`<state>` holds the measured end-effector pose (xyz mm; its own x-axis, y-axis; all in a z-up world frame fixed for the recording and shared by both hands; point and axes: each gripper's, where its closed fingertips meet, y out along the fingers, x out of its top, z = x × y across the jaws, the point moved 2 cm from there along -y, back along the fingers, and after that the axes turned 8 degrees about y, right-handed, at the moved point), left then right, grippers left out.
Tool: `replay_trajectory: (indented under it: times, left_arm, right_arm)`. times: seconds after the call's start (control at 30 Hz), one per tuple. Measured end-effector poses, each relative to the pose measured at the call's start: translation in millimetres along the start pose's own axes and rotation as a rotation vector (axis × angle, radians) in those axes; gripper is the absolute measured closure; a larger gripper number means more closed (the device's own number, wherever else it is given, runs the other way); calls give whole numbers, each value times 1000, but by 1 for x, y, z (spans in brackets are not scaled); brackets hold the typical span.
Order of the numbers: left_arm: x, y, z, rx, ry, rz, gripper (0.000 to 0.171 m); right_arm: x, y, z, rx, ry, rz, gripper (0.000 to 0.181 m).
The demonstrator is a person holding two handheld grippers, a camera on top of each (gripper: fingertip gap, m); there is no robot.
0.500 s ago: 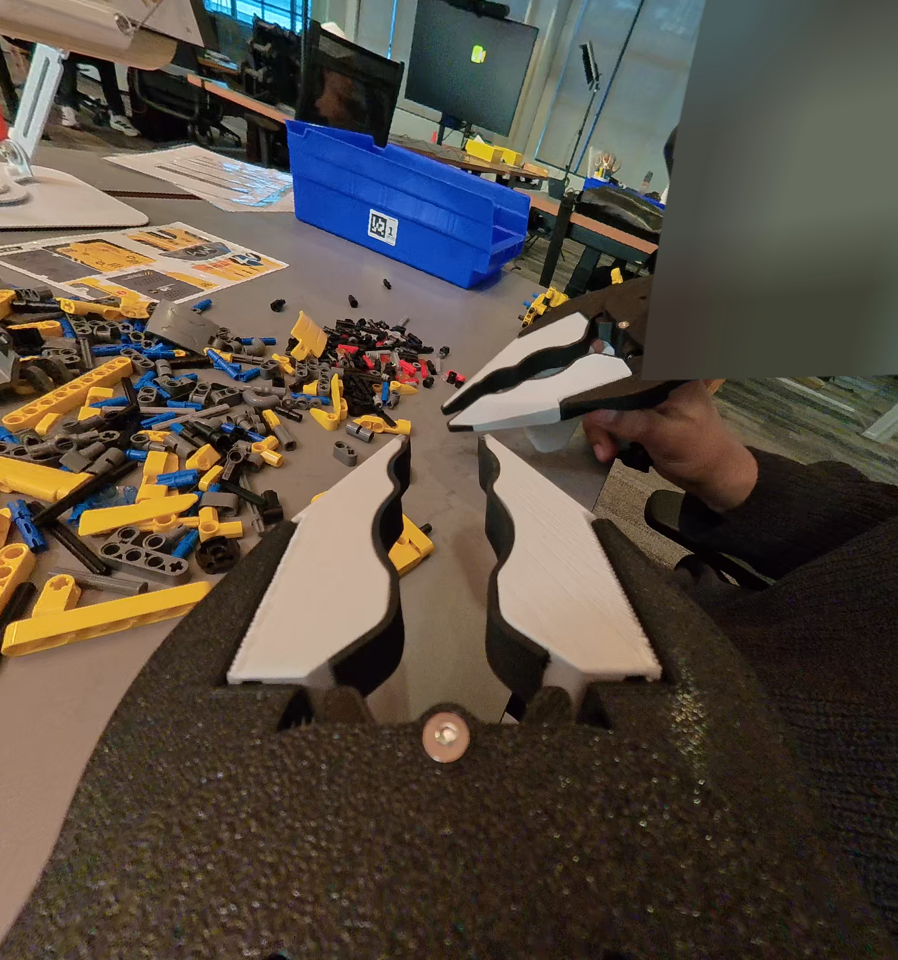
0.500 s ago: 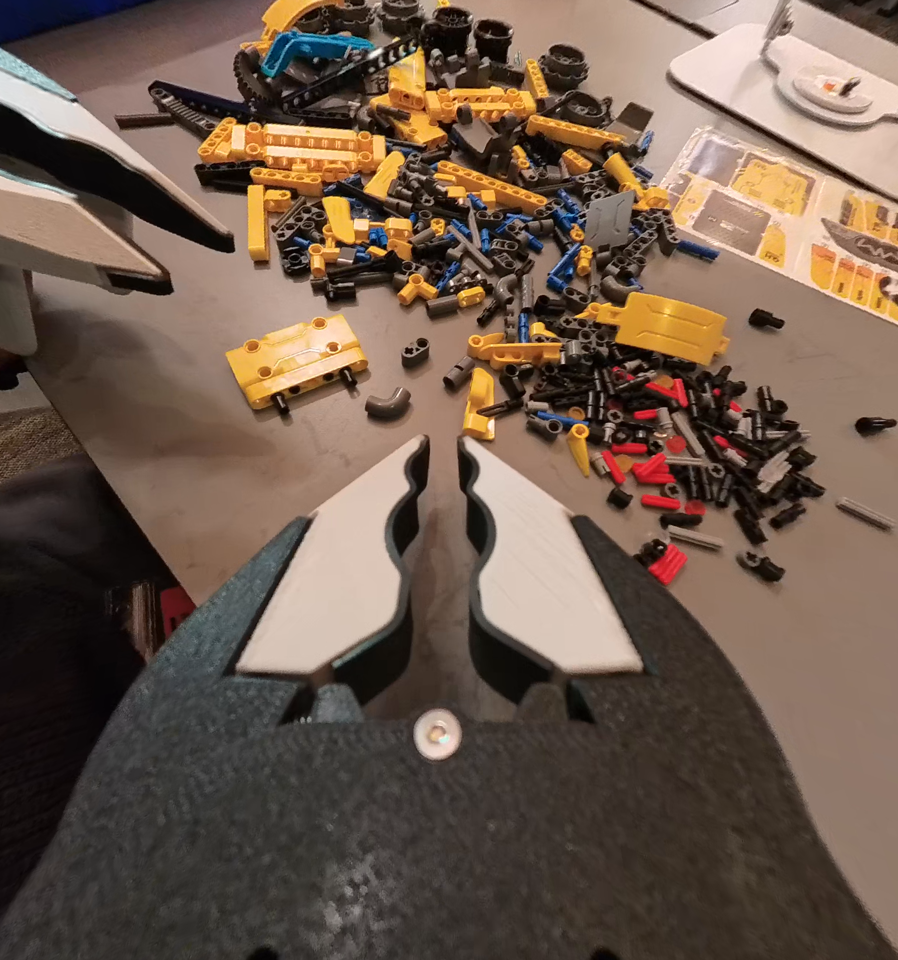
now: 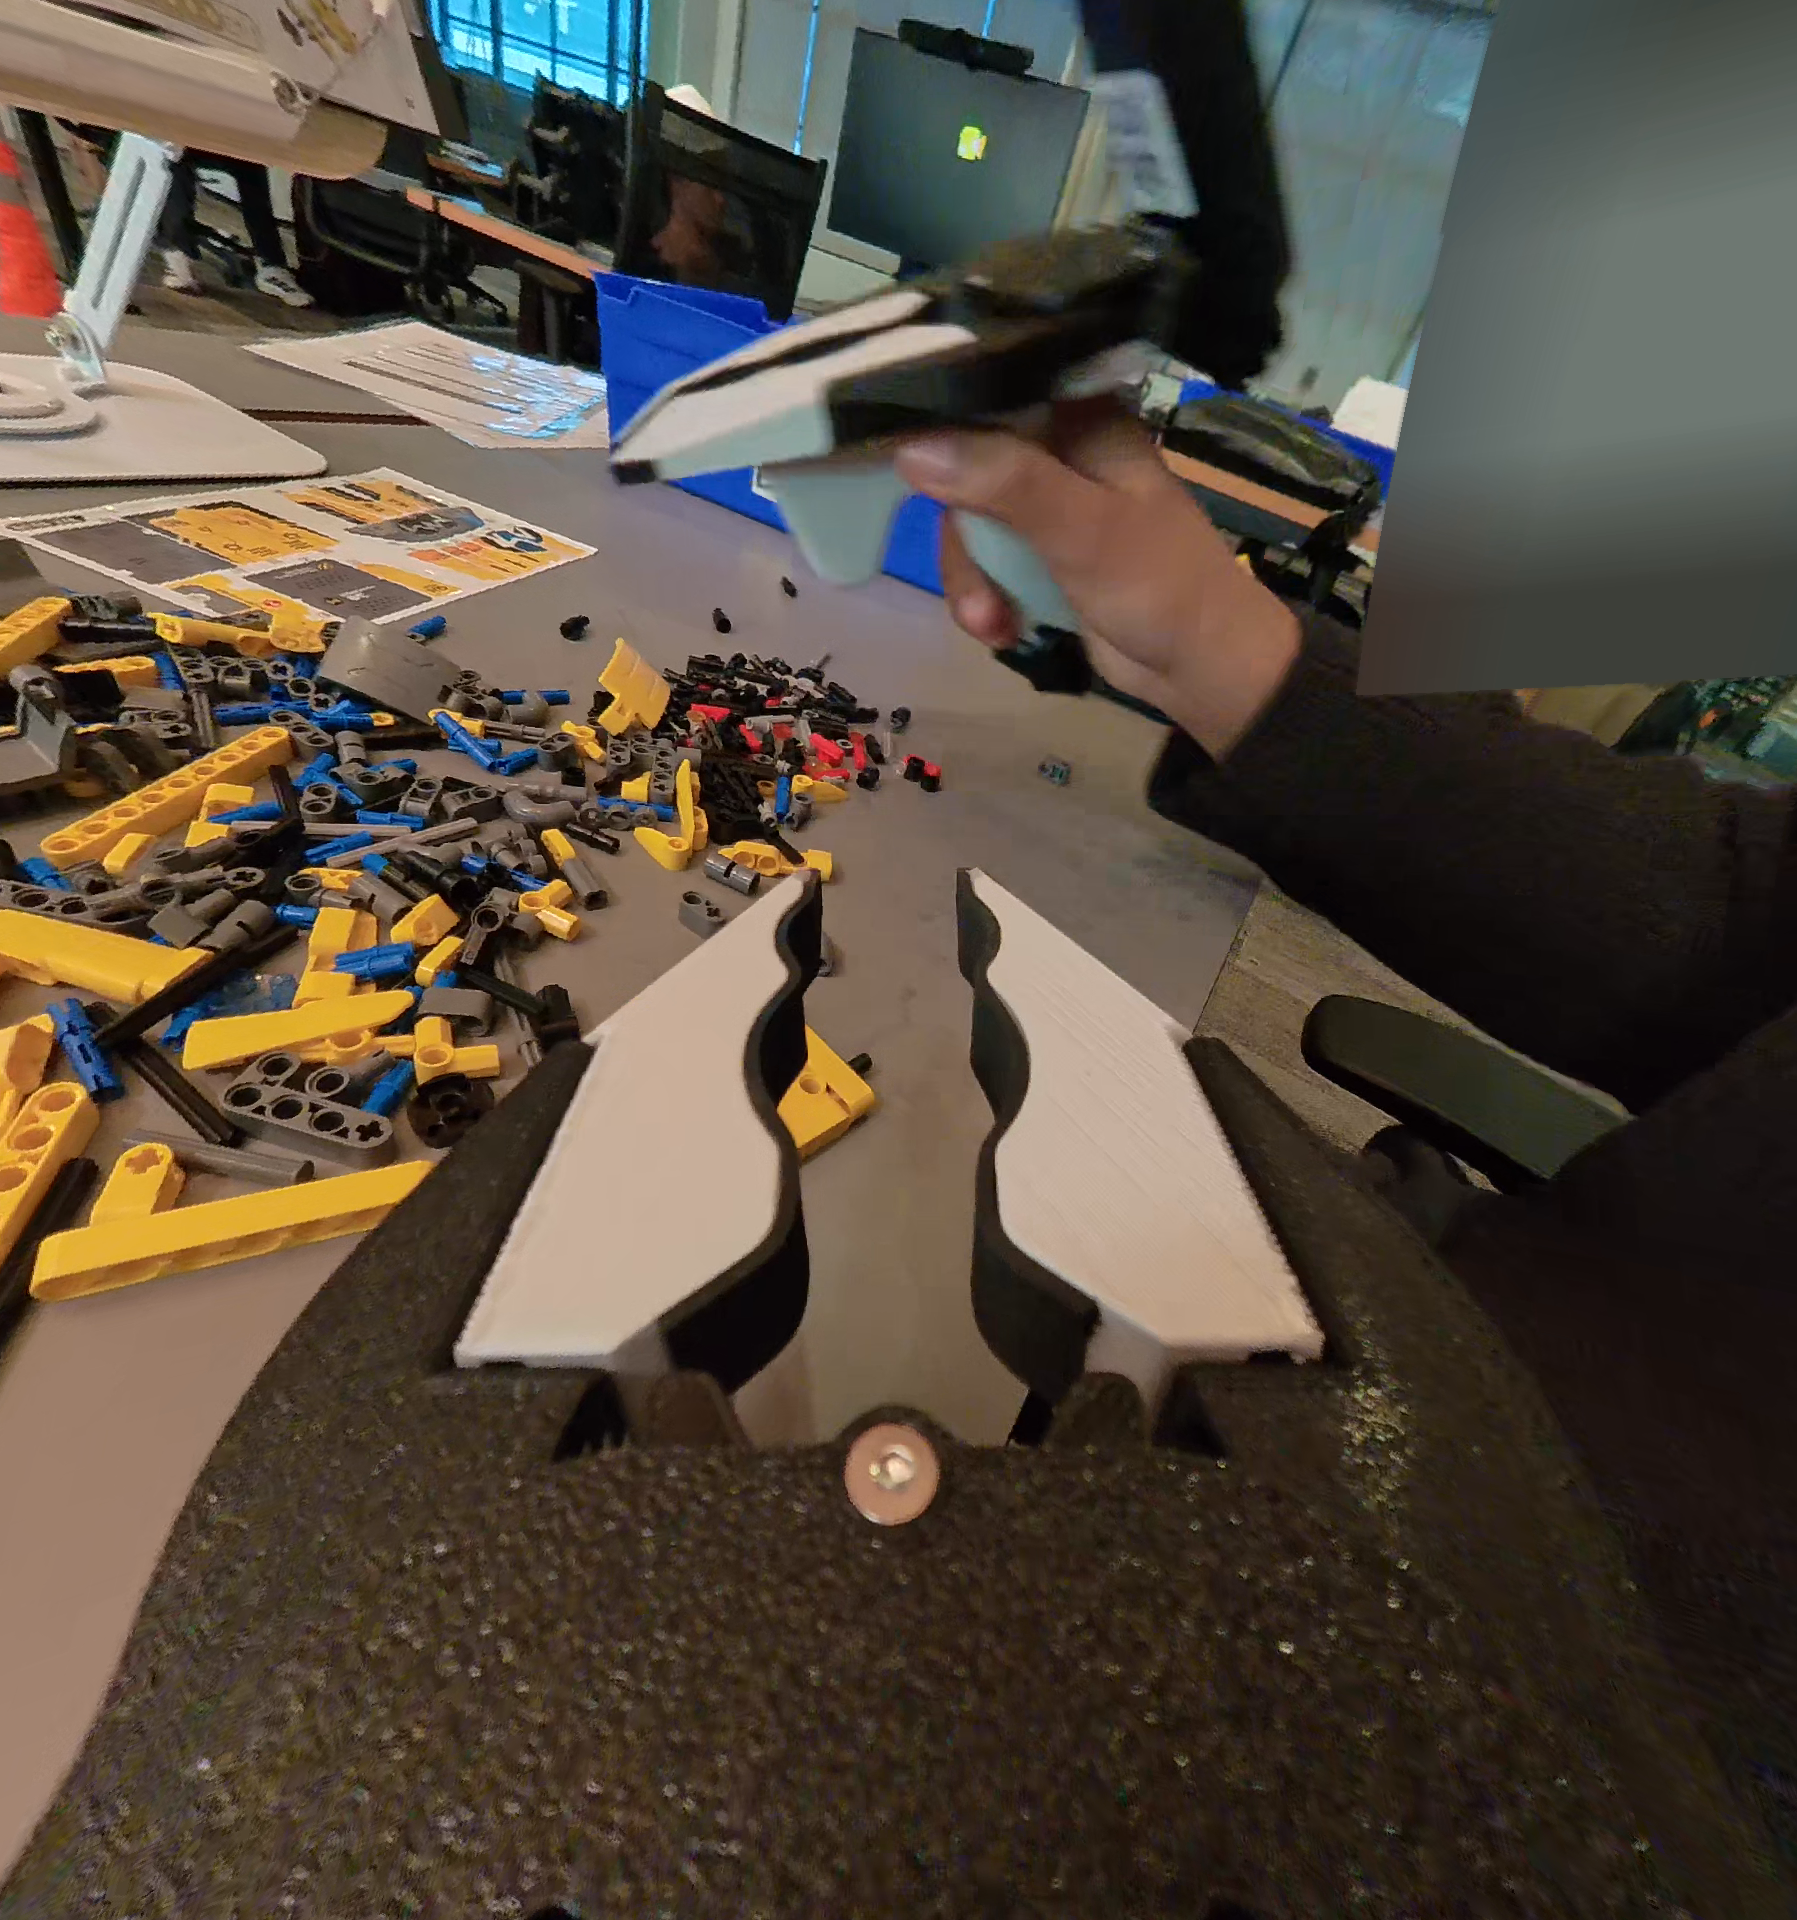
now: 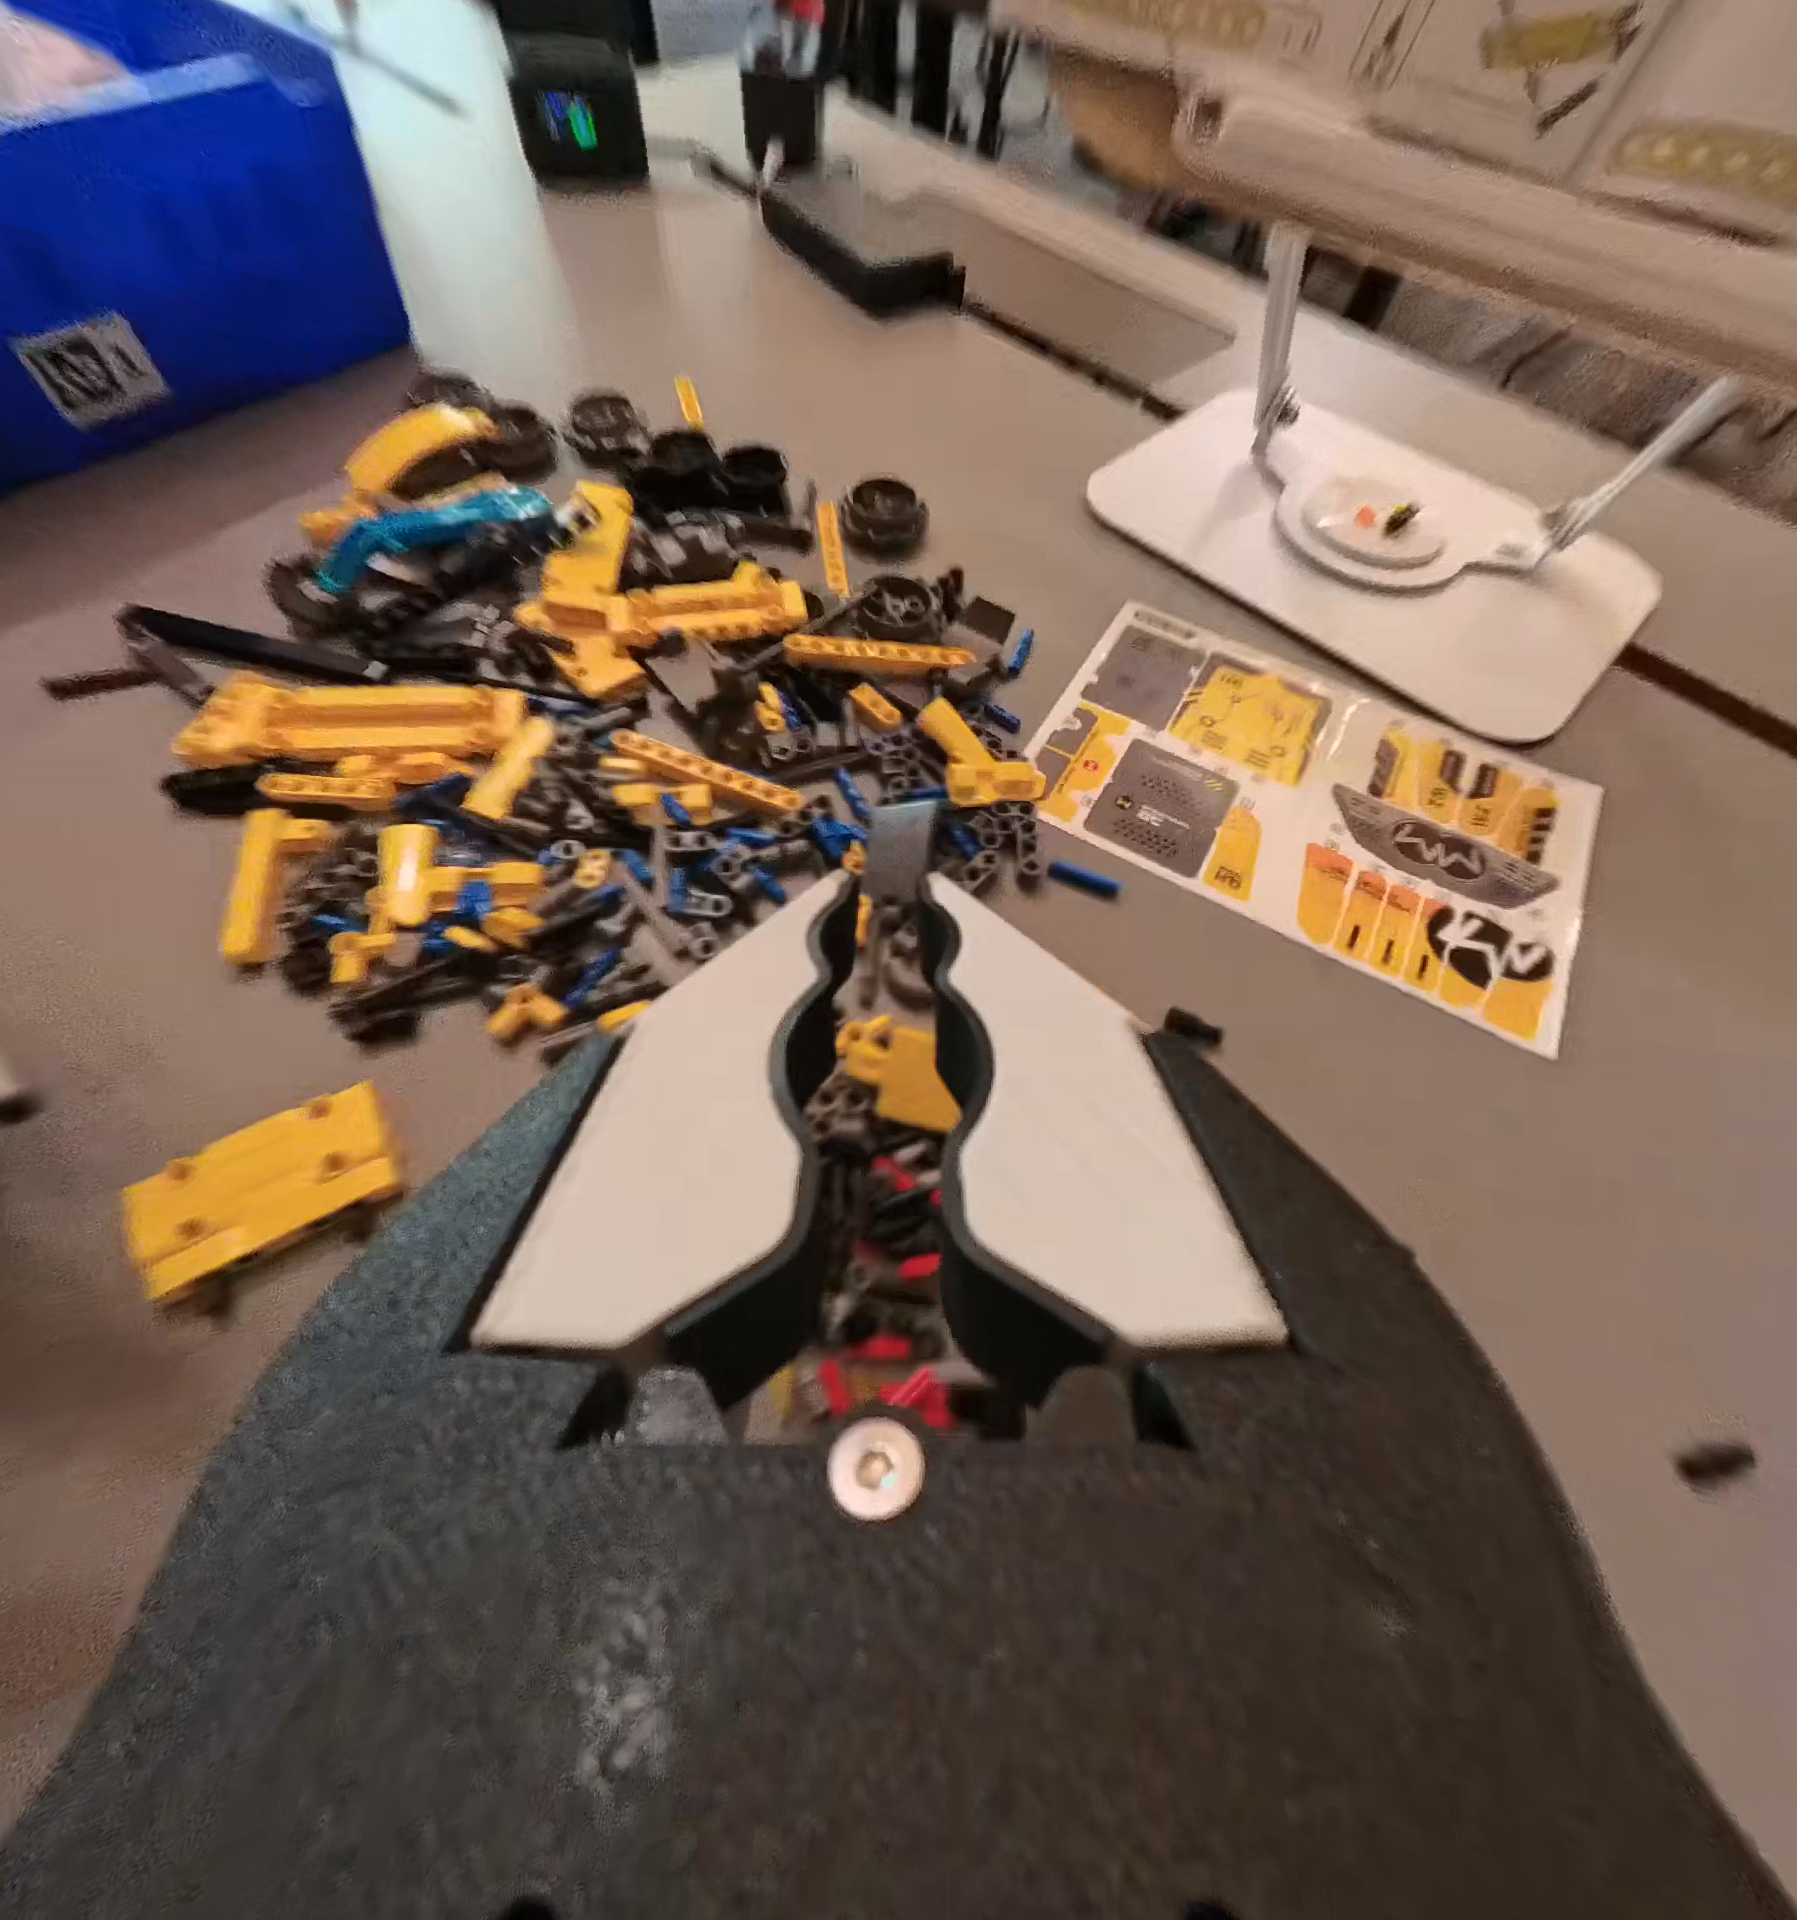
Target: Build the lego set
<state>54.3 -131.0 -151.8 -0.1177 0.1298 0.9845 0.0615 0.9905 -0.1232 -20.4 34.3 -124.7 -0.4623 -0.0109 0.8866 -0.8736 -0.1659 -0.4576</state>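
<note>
Left wrist view: both ridged white grippers [image 3: 889, 894] [image 4: 889, 888] gape empty (above glossy plastic bricks [image 3: 333, 894]).

An office turned into a hobby or lab workspace.

A grey worktop [image 3: 1029, 665] carries a heap of small plastic building pieces [image 3: 354, 894] in yellow, black, blue and red, beside a sticker sheet [image 4: 1320, 821] and a blue storage bin [image 4: 146, 260]. A white stand base [image 4: 1393, 582] sits at the far edge. Behind are dark monitors [image 3: 961, 171], more desks, office chairs [image 3: 717, 208] and tall windows [image 3: 530, 47].
</note>
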Motion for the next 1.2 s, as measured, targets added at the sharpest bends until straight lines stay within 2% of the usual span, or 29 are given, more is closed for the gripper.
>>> replay_trajectory:
  times: [0.17,0.3,0.37,0.43,0.5,0.53,0.73,0.97,1.07,1.2]
  left_arm:
    - [1,-1,0,0,-3,-7,147]
    - [1,-1,0,-2,-5,-13,147]
    - [1,-1,0,-5,-3,-10,146]
    - [1,-1,-1,-8,-2,-11,147]
    - [1,-2,-1,-11,-3,-14,147]
    - [1,-2,-1,-12,-3,-14,147]
    - [1,-2,-1,-9,-2,-13,146]
    - [1,-1,-1,-7,-3,-10,146]
    - [1,-1,-1,-7,0,-10,146]
    - [1,-1,-1,-8,0,-10,146]
  right_arm:
    - [-31,63,-15,142,75,404,153]
    - [-49,80,-24,57,-38,499,153]
    - [-50,80,-23,46,-63,503,163]
    - [-51,78,-24,40,-59,512,164]
    - [-47,74,-24,47,-44,479,165]
    - [-44,71,-24,54,-28,458,175]
    - [-21,52,-23,187,188,295,176]
    - [8,23,-3,597,588,104,176]
    - [24,1,9,821,680,11,176]
    - [37,-24,15,1012,766,-78,176]
